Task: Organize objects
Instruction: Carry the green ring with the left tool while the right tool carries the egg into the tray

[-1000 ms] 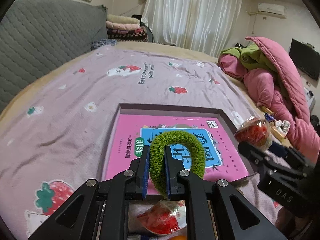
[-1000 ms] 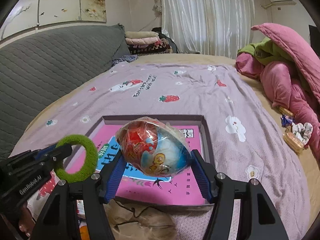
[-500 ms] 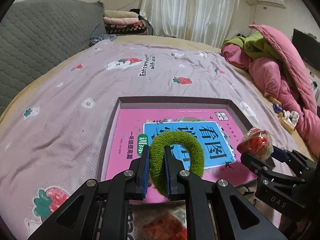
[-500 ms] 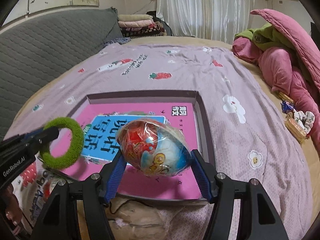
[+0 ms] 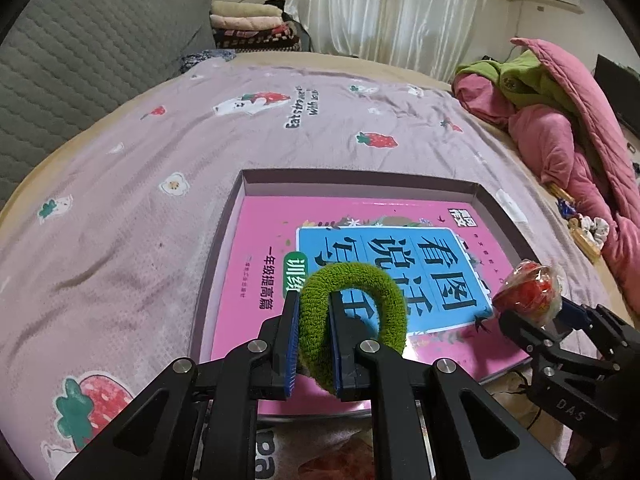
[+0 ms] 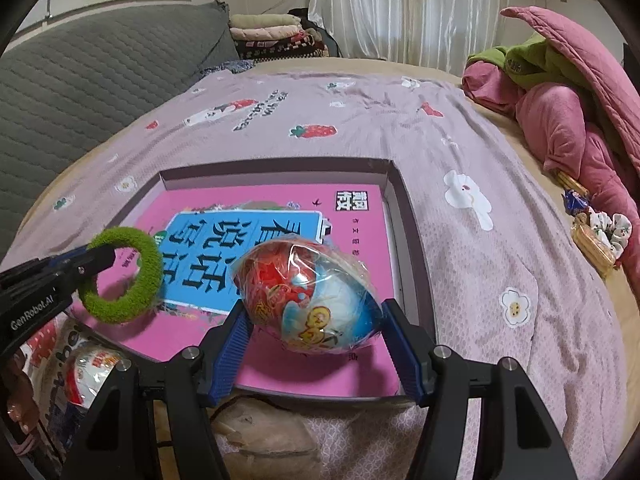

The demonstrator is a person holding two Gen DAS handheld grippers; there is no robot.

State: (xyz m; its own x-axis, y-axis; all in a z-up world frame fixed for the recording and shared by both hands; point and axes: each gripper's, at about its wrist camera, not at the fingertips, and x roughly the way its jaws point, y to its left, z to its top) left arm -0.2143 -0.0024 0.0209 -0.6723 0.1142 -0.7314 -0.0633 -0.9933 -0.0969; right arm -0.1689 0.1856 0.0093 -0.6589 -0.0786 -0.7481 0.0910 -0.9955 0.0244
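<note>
My left gripper is shut on a green fuzzy hair tie and holds it over the near left part of a shallow grey box with a pink book in it. The tie also shows in the right wrist view. My right gripper is shut on a plastic-wrapped toy egg, red, white and blue, over the box's near edge. The egg shows at the right in the left wrist view.
The box lies on a bed with a lilac strawberry-print sheet. Pink and green quilts pile at the right. Wrapped snacks lie at the bed's right edge. More packets lie just below the grippers. A grey headboard stands at the left.
Both grippers have moved forward and lower over the box, each keeping its hold. The book fills more of both views.
</note>
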